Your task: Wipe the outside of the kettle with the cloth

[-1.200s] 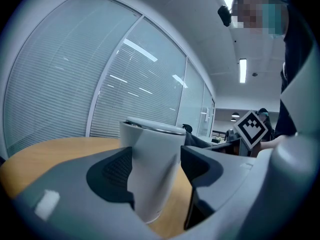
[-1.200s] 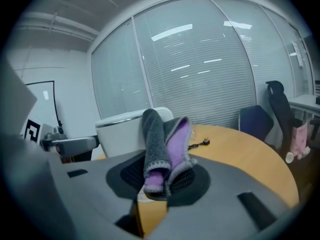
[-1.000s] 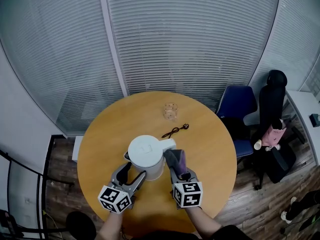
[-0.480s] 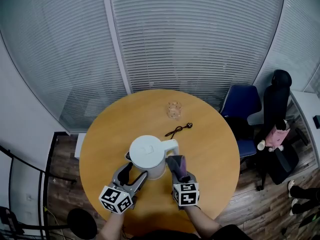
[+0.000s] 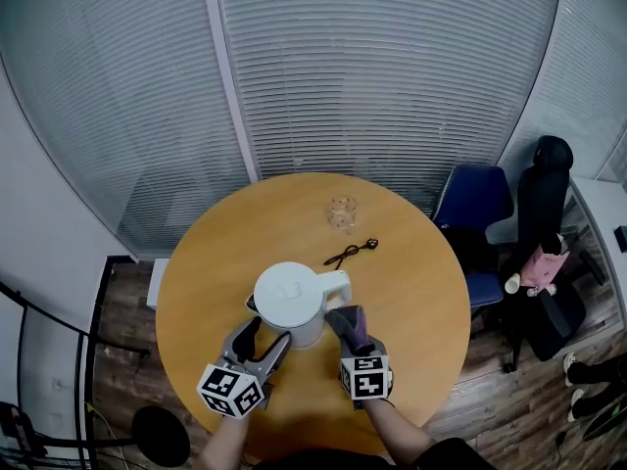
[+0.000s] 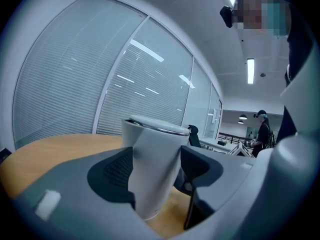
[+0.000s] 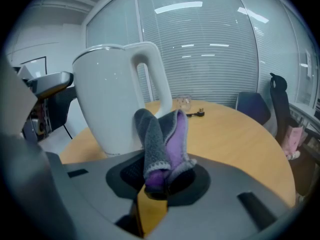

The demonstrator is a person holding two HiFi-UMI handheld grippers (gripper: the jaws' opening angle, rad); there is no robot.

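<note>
Very little has shifted over the last second: the cloth (image 5: 350, 323) has slid a shade lower beside the handle, and the kettle (image 5: 287, 300) sits where it was, upright near the middle of the round counter (image 5: 416, 292). Now we have the right claw (image 5: 359, 349) pinching the folded grey and purple cloth, which pokes forward out of the jaws. From that claw the kettle lies ahead and to the left, its handle (image 7: 159, 81) turned our way. The cloth's tip stands just beside the lower wall under the handle, and we cannot tell whether it touches. On the other side, the left claw (image 5: 265, 334) has its jaws spread and holds nothing, with the kettle's wall framed between them right at the tips; contact there is unclear too. The kettle's long axis runs straight up, so we judge the wipe calls for carrying the cloth leftward onto the wall, then round or up it, and the right claw is the one placed for that. A glass (image 5: 343, 213) and a dark cable (image 5: 350, 253) lie well apart on the far side
</note>
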